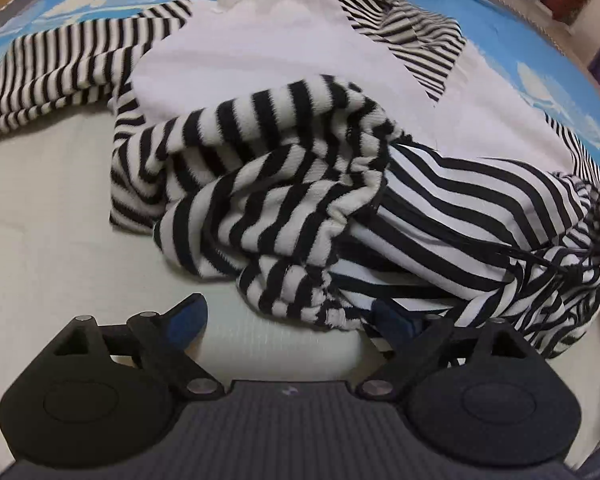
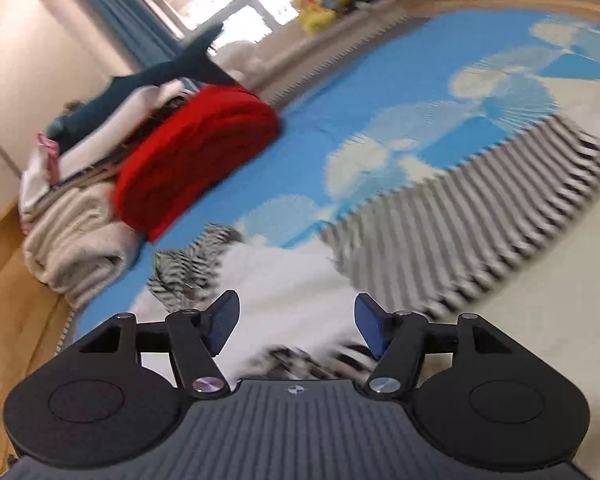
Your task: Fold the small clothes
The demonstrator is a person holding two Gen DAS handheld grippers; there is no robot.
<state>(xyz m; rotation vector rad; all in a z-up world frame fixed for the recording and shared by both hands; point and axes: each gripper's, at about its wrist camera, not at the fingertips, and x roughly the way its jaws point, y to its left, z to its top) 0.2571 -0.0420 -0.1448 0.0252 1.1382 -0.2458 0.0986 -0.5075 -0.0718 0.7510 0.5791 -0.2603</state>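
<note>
A crumpled black-and-white striped garment (image 1: 284, 184) with a plain white inner side (image 1: 260, 40) lies on the blue-and-cream bed cover (image 1: 40, 200). My left gripper (image 1: 288, 312) is open just in front of the bunched striped hem; its right finger (image 1: 392, 316) sits partly under the cloth. In the right wrist view the same garment (image 2: 460, 208) lies spread and blurred, its white part (image 2: 292, 280) below my right gripper (image 2: 296, 320), which is open and empty above it.
A red folded cloth (image 2: 196, 152) and a stack of cream and white textiles (image 2: 72, 232) lie at the bed's edge. A blue shark plush (image 2: 160, 72) and yellow toys (image 2: 324, 4) sit behind. Wooden floor (image 2: 12, 304) shows at left.
</note>
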